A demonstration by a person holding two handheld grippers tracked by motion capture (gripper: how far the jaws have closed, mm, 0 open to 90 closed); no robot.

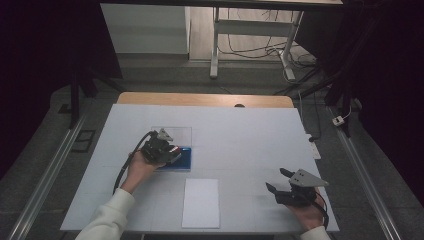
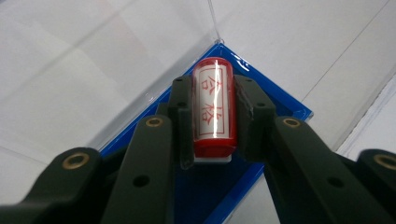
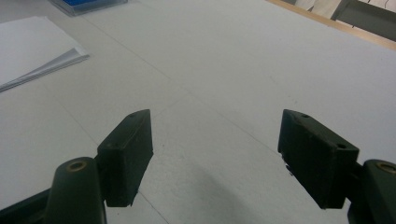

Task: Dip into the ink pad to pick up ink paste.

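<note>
Holding a red stamp [image 2: 214, 108] between the two jaws of the left tool [image 2: 214, 116], closed firmly on its round body, with the printed red characters on its white label facing the camera. Hanging right over the blue ink pad [image 2: 224, 191], which sits in a clear plastic case [image 1: 172, 134] with its lid folded back, toward the left middle of the white surface [image 1: 250, 135]. Hard to tell from the left gripper view whether the bottom of the stamp is touching the pad or standing just above it. Seen from the high view, left tool [image 1: 159, 147] over the same blue pad, with the hand [image 1: 137, 167] behind it. Right tool [image 1: 295, 189] resting near the right front of the surface, jaws wide apart and holding nothing, well apart from the pad and from the stack of white paper [image 1: 201, 202] lying near the front edge between both hands. Judged as the inking step: loading the stamp face with ink, or lifting it off the pad. Next move probably calling for a straight lift out of the case, then a carry toward the near side to the paper, keeping the stamp upright so the face lands flat. Pressing down evenly needed there, and perhaps the open right tool coming over to hold the sheets so they do not slide.
</note>
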